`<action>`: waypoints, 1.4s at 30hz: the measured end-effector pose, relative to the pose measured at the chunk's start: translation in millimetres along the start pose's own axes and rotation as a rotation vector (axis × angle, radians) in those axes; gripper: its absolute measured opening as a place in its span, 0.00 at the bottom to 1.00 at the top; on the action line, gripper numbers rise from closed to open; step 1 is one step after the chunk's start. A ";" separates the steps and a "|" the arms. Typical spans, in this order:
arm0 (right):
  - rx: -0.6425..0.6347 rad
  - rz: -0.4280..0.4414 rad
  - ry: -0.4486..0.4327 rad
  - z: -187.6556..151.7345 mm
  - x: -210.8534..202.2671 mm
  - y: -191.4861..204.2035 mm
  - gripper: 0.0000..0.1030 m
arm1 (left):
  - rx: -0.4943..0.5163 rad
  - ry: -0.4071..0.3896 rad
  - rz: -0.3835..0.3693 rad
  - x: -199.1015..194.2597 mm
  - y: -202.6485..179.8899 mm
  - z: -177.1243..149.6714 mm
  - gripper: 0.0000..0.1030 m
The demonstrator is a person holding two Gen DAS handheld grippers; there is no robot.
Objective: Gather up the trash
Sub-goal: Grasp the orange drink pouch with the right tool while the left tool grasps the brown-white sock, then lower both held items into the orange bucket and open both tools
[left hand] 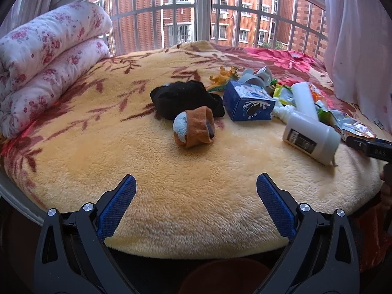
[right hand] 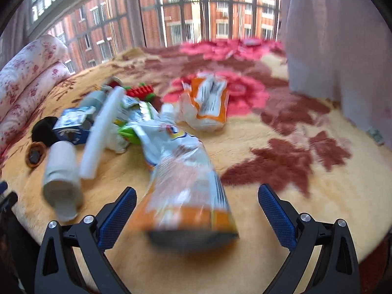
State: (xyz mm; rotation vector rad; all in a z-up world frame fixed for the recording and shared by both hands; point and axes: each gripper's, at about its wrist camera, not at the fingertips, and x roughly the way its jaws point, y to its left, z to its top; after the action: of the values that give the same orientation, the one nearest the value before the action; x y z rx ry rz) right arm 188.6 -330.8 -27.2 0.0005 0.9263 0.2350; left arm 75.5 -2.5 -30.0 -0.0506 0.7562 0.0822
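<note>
Yellow fleece blanket [left hand: 196, 183] over bed, barred window [left hand: 203, 7] behind. Left gripper [left hand: 196, 191] spread wide, holding nothing, hovering short of rolled sock [left hand: 194, 128]. Right gripper [right hand: 197, 202] also spread wide, orange snack wrapper [right hand: 188, 188] lying between the fingers, ungripped. White bottle [left hand: 311, 134], blue carton [left hand: 247, 104] heaped nearby.

A fluffy plush blanket [left hand: 186, 171] covers the bed; lower centre, a glossy crinkled plastic wrapper [right hand: 188, 183]; right, a smooth matt plastic bottle [left hand: 311, 134].
</note>
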 end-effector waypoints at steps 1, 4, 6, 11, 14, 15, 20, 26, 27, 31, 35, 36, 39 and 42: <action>0.008 0.009 0.009 3.4 5.9 0.7 0.91 | -0.002 0.002 -0.001 1.5 0.3 0.0 0.93; 0.022 -0.028 0.030 7.8 15.2 5.0 0.60 | -0.006 -0.001 0.001 5.3 3.2 0.7 0.93; 0.016 -0.057 0.034 7.2 15.8 8.0 0.52 | -0.008 0.000 0.002 7.3 5.9 2.1 0.93; 0.011 -0.025 -0.040 -7.3 -14.9 20.1 0.50 | -0.011 0.011 -0.049 11.9 14.1 11.6 0.93; 0.009 0.001 -0.085 -19.7 -40.3 29.3 0.50 | 0.034 0.009 -0.043 20.2 14.5 22.0 0.93; 0.011 0.006 -0.093 -21.7 -44.3 31.3 0.50 | 0.046 0.010 -0.038 24.1 14.2 25.5 0.93; 0.018 0.026 -0.163 -35.5 -73.5 40.8 0.50 | 0.052 0.051 -0.070 54.3 8.9 47.4 0.93; 0.001 0.002 -0.194 -42.5 -75.7 54.2 0.51 | 0.050 0.112 -0.047 91.7 2.7 52.0 0.42; -0.001 -0.002 -0.196 -43.7 -75.8 56.1 0.51 | 0.056 0.086 -0.046 88.9 2.3 50.5 0.35; -0.002 -0.002 -0.202 -51.8 -79.1 67.9 0.51 | 0.066 0.028 -0.013 73.9 -0.7 44.1 0.25; -0.017 0.014 -0.203 -56.2 -89.1 77.7 0.51 | 0.048 -0.016 -0.042 31.4 2.6 32.9 0.25; -0.027 0.023 -0.206 -59.0 -95.7 82.8 0.51 | 0.044 -0.031 -0.061 14.1 4.6 26.8 0.25; -0.062 0.067 -0.208 -70.8 -114.1 98.0 0.51 | 0.066 -0.050 -0.082 -22.4 4.5 8.4 0.25; -0.104 0.130 -0.194 -90.2 -133.6 112.2 0.51 | 0.102 -0.044 -0.107 -58.2 5.3 -17.1 0.25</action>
State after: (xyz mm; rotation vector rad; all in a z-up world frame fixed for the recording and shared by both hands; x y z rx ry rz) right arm 17.6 -257.4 35.5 -0.0118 0.7208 0.3968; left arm 21.1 -1.8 -2.5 0.0083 0.7114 -0.0572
